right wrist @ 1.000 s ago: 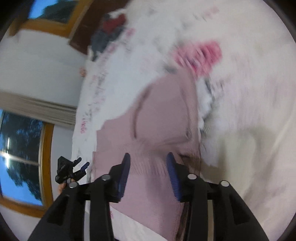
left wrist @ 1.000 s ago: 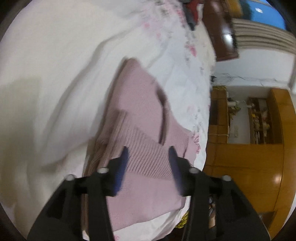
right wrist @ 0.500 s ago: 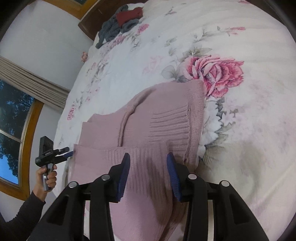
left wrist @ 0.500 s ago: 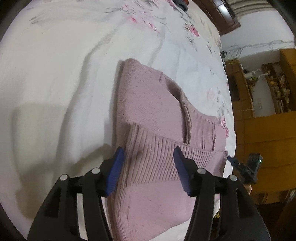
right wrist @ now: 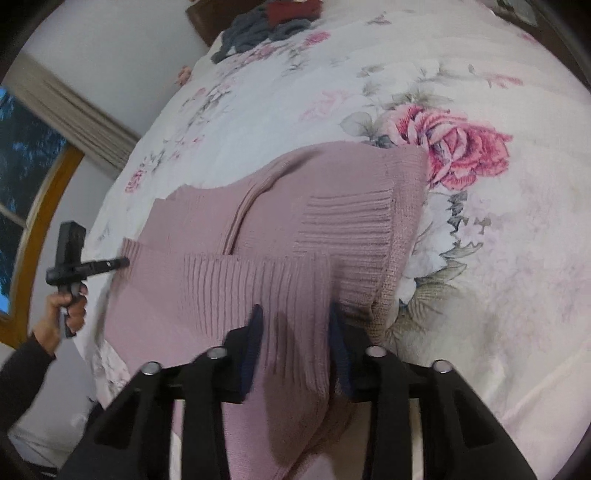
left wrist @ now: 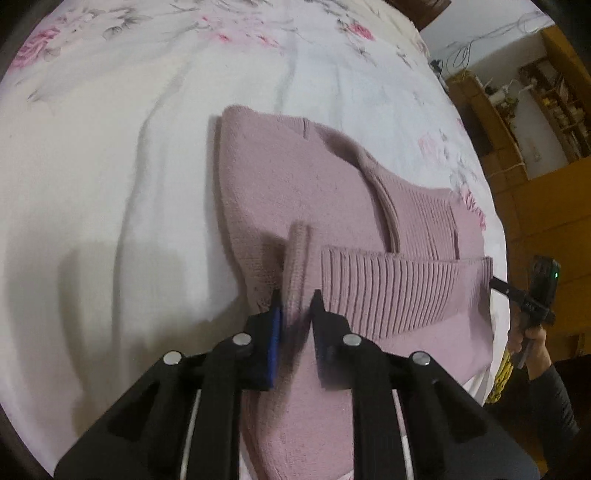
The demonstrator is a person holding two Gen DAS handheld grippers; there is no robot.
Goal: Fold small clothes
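**Pink Sweater Pinched at Its Left Edge on the Bed**

The left gripper (left wrist: 295, 302) is seen nearly closed, and a raised ridge of knit is pinched between its fingers (left wrist: 274, 325) at the near left edge of the pink sweater (left wrist: 295, 192). The pinched fold stands up from the fabric just beyond the fingertips. The ribbed hem (left wrist: 399, 284) is laid to the right of that ridge, running across the sweater toward the right edge of the bed.

The right gripper (right wrist: 295, 314) is held with its fingers (right wrist: 255, 332) apart, and the ribbed band is spanned between them near the sweater's right side; whether the fabric is actually touched cannot be told. A dark shadow is cast on the knit between the two fingers.

The sweater is spread, partly folded, on the bed's floral bedsheet (right wrist: 517, 258), near the near edge of the bed. A large pink rose (right wrist: 461, 151) printed on the sheet is found just beside the sweater's far right corner. In the right wrist view, the other gripper is seen at the sweater's left edge, gripped by a hand (right wrist: 70, 302) in a dark sleeve. A pile of grey and red clothes (right wrist: 273, 22) is placed at the far end of the bed. A window (right wrist: 26, 206) with a wooden frame is visible on the left, and wooden shelving (left wrist: 546, 103) on the right.
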